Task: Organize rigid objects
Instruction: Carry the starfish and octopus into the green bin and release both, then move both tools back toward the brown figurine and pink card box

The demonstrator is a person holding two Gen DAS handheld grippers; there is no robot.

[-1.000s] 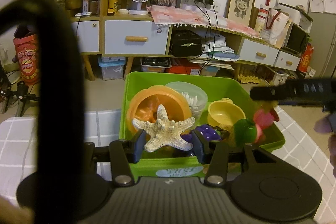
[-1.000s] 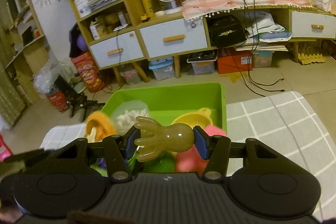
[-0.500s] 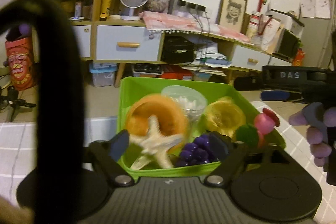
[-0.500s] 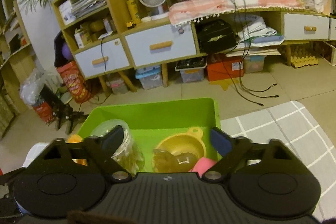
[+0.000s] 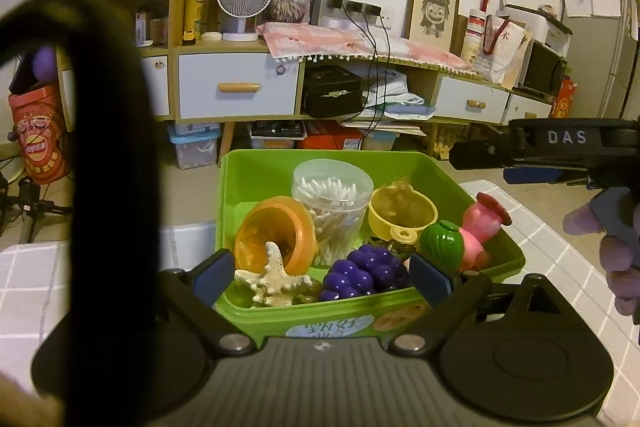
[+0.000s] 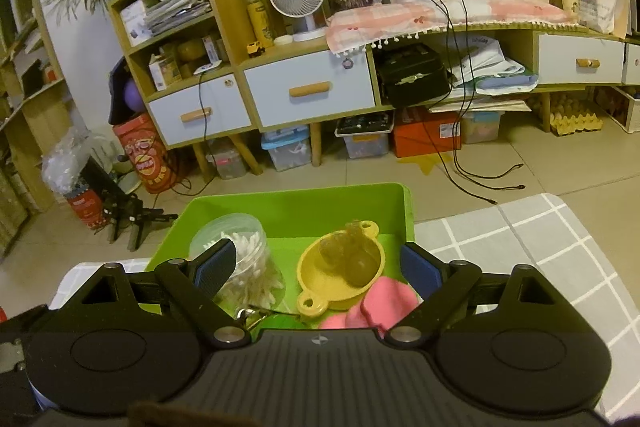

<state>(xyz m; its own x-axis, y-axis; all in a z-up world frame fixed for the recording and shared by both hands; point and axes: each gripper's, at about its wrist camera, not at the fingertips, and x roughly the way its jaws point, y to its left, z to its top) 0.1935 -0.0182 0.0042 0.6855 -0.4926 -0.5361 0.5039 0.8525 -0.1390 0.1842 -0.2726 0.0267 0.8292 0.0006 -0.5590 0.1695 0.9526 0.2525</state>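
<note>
A green bin (image 5: 476, 203) holds a white starfish (image 5: 274, 277), an orange bowl (image 5: 276, 231), purple grapes (image 5: 366, 273), a cotton-swab jar (image 5: 332, 203), a yellow bowl (image 5: 402, 215), a green ball (image 5: 442, 241) and a pink toy (image 5: 482, 227). My left gripper (image 5: 322, 275) is open and empty just above the bin's near wall. My right gripper (image 6: 318, 265) is open and empty above the bin (image 6: 296, 209). A translucent amber hand toy (image 6: 352, 259) lies in the yellow bowl (image 6: 340, 277), beside the swab jar (image 6: 240, 259) and the pink toy (image 6: 380, 303).
The bin sits on a grey checked mat (image 6: 560, 267). A black strap (image 5: 108, 147) blocks the left of the left wrist view. The right gripper's body (image 5: 560, 143) and a gloved hand (image 5: 616, 251) show at its right. Cabinets with drawers (image 6: 312, 95) stand behind.
My left gripper opened and dropped the starfish into the bin by the orange bowl. My right gripper opened and dropped the amber hand toy into the yellow bowl. Both pulled back slightly.
</note>
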